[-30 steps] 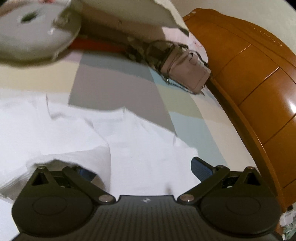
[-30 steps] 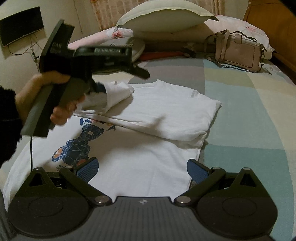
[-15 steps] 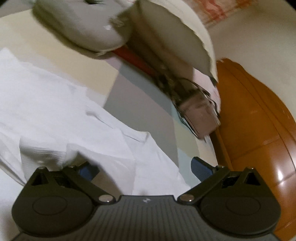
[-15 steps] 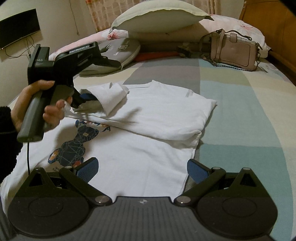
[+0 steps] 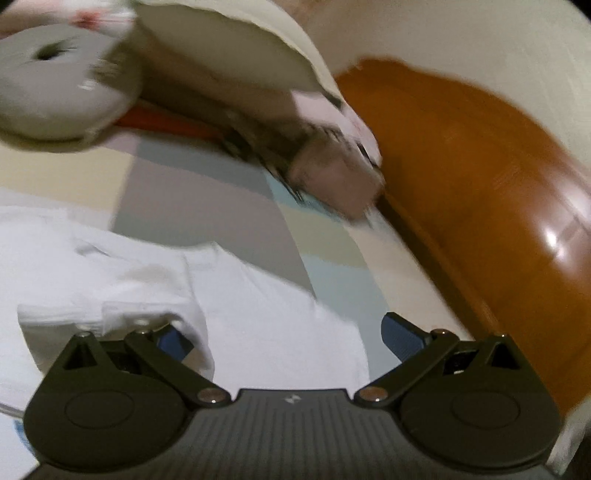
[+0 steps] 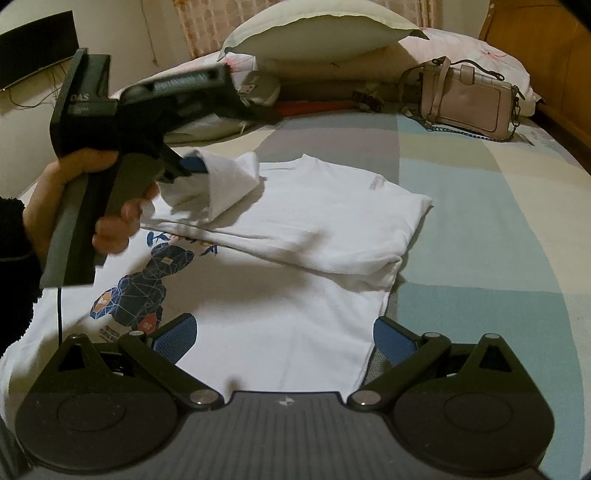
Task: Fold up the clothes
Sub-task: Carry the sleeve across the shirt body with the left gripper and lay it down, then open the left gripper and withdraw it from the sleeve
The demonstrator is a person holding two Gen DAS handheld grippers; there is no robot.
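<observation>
White T-shirt (image 6: 295, 251): partly folded on the patchwork bedspread (image 6: 480, 229), printed front showing. My left claw (image 5: 284, 334): spread wide, a sleeve (image 5: 122, 295) draped over one finger, lifted off the shirt. My right claw (image 6: 282, 338): spread wide, empty, at the hem. Pink handbag (image 6: 465, 103): near the pillow (image 6: 317, 26).

Your left gripper (image 6: 207, 166) has a white sleeve (image 6: 229, 181) draped over its blue finger, above the T-shirt (image 6: 295, 258) on the checked bedspread (image 6: 480, 240); your right gripper (image 6: 284, 338) hovers with fingers spread over the hem; a pink handbag (image 6: 465, 99) lies beyond.
</observation>
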